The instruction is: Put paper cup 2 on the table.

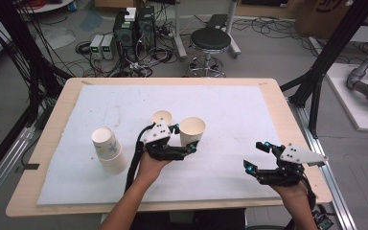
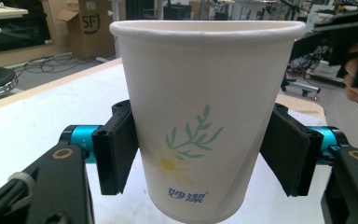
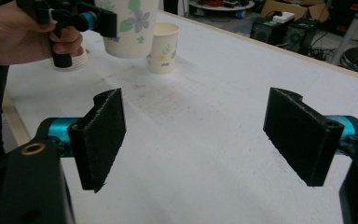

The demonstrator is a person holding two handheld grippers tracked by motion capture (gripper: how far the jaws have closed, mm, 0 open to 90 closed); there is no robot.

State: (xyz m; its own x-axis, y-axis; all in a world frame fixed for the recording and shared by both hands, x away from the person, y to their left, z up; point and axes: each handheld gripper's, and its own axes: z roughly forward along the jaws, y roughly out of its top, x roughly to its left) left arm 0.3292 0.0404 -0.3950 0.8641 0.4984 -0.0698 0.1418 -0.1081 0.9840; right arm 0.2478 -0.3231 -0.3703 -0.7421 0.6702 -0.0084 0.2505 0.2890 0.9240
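My left gripper (image 1: 185, 139) is shut on a white paper cup (image 1: 192, 129) with a daisy print (image 2: 205, 121). Its black pads (image 2: 116, 149) press on both sides of the cup's lower half. In the right gripper view this cup (image 3: 129, 25) hangs a little above the mat. A second paper cup (image 1: 162, 117) stands upright just behind it (image 3: 163, 42). A stack of nested paper cups (image 1: 109, 149) stands on the left of the mat. My right gripper (image 1: 255, 156) hovers near the right front of the table, open, with nothing between its jaws (image 3: 193, 135).
A white foam mat (image 1: 230, 110) covers most of the wooden table (image 1: 52, 120). Beyond the far edge are a black stool (image 1: 210, 40), computer boxes (image 1: 134, 26) and cables on the floor. Black frame posts (image 1: 316, 76) stand to the right.
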